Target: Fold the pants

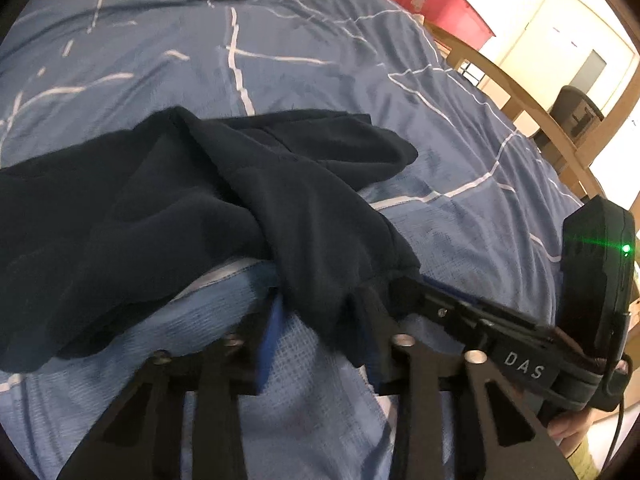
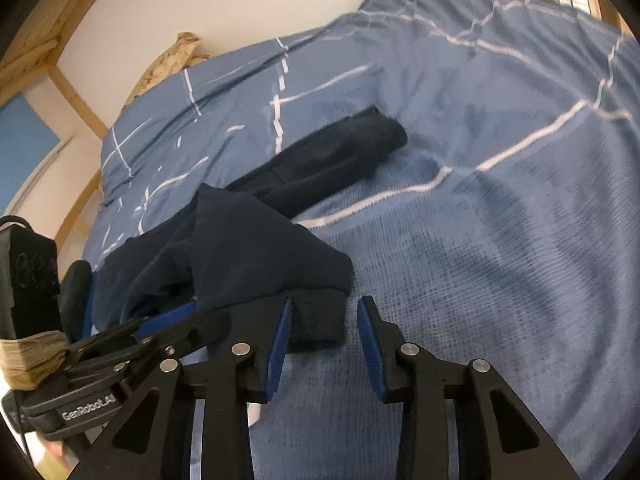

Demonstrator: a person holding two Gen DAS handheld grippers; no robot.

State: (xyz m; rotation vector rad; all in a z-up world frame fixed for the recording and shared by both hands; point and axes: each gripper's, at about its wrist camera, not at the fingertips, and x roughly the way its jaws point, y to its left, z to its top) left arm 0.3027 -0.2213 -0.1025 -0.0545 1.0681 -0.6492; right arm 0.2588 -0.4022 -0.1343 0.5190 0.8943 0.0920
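Dark navy pants (image 1: 160,208) lie crumpled on a blue bed cover (image 1: 320,60) with white lines. My left gripper (image 1: 324,312) is low in the left wrist view, and a hanging fold of the pants fills the gap between its blue pads, so it looks shut on that fold. Its right fingertip is hidden under cloth. In the right wrist view, a corner of the pants (image 2: 240,248) hangs between the fingers of my right gripper (image 2: 326,304). The corner lies against the left pad, and a gap shows at the right pad, so the jaws stand open. The left gripper (image 2: 160,316) appears beside it on the left.
A wooden bed frame (image 1: 520,96) runs along the right, with a red box (image 1: 444,4) and a black chair (image 1: 576,108) beyond it. The far pants leg (image 2: 340,148) stretches toward the wall. Bare bed cover (image 2: 480,240) spreads to the right.
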